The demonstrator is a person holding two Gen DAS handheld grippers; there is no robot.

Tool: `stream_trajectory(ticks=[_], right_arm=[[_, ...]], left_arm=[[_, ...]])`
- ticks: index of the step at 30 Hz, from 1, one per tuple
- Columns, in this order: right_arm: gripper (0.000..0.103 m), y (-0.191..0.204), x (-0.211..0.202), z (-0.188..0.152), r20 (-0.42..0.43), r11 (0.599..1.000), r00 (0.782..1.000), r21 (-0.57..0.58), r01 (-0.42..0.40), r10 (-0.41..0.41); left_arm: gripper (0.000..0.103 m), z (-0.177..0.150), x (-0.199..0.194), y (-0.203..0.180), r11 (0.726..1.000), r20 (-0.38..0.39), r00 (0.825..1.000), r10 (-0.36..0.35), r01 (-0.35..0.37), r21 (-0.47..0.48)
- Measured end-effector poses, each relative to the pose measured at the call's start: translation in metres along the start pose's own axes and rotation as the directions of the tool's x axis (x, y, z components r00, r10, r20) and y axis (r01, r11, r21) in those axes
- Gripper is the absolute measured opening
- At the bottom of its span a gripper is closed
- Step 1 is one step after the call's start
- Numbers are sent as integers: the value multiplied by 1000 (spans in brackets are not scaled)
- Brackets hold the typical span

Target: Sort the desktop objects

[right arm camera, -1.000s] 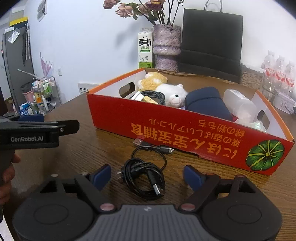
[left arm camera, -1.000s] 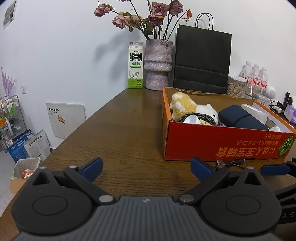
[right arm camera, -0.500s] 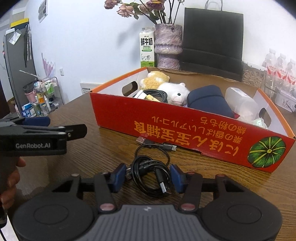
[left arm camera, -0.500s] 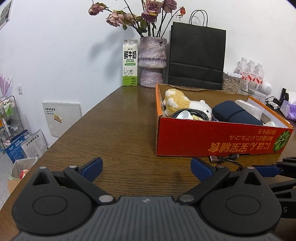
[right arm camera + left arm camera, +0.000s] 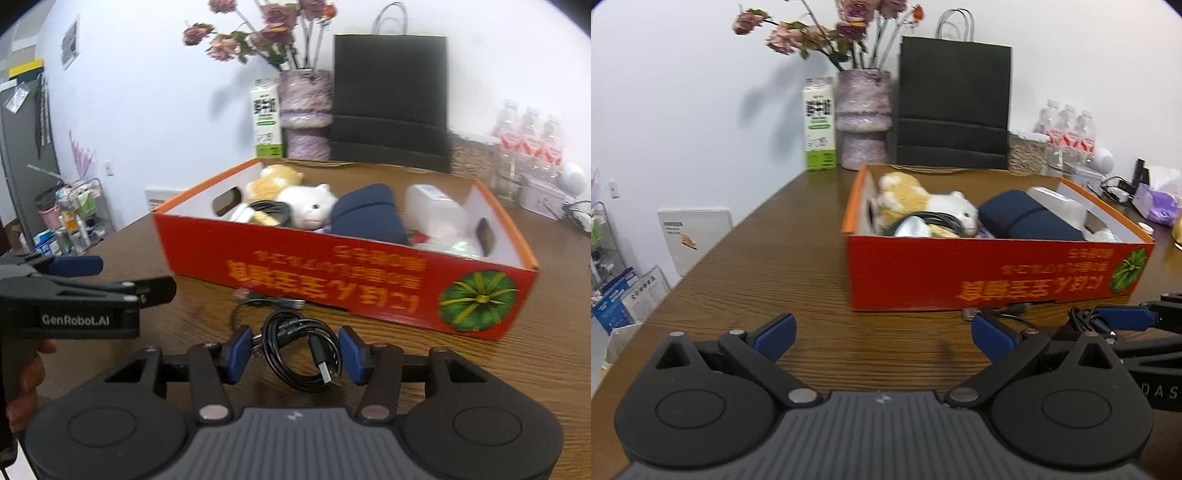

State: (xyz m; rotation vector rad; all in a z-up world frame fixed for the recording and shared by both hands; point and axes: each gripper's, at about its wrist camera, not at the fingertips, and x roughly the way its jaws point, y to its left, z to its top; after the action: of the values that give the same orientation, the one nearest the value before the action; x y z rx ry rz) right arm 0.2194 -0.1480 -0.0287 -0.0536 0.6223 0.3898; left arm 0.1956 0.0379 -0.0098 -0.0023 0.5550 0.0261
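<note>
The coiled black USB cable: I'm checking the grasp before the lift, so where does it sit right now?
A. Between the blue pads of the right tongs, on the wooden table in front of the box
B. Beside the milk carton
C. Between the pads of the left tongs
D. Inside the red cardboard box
A: in the right wrist view the coiled black USB cable sits between the blue pads of the right tongs, on the wooden table before the red cardboard box.

Red box with green pumpkin print, black cable, brown woodgrain table.

Low wrist views; shared red box
</note>
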Motion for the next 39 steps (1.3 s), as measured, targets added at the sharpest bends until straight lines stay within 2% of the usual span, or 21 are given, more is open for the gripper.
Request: stream_trajectory(ticks=[8, 10, 12, 19, 22, 23, 24, 30, 39], right_arm=[[50, -38, -13, -4, 18, 997, 998, 49, 59, -60], [50, -47, -16, -6, 22, 996, 997, 59, 69, -71], [50, -55, -18, -7, 25, 995, 997, 67, 77, -79], [50, -73, -21, -9, 33, 993, 996, 90, 78, -81], [50, -75, -21, -10, 35, 993, 997, 95, 71, -75], [50, -75, -21, -10, 36, 993, 997, 96, 68, -72], [50, -75, -21, -10, 37, 993, 997, 96, 66, -70], [50, -75, -24, -11, 46, 993, 996, 93, 68, -72], [50, -71, -32, -12, 55, 993, 995, 89, 80, -85]], left_arm=[[102, 3, 18, -40, 997, -34, 998, -54, 56, 45], [92, 4, 24, -47, 997, -47, 998, -52, 54, 53], [72, 4, 30, -51, 997, -67, 997, -42, 46, 56], [47, 5, 45, -56, 997, -122, 991, -59, 64, 35], [23, 5, 44, -61, 997, -120, 991, -60, 66, 50], [11, 5, 44, -62, 996, -122, 991, -63, 71, 55], [6, 5, 43, -62, 995, -125, 989, -75, 83, 58], [4, 2, 37, -64, 994, -117, 990, -83, 91, 66], [4, 4, 12, -61, 991, -48, 994, -101, 104, 82]])
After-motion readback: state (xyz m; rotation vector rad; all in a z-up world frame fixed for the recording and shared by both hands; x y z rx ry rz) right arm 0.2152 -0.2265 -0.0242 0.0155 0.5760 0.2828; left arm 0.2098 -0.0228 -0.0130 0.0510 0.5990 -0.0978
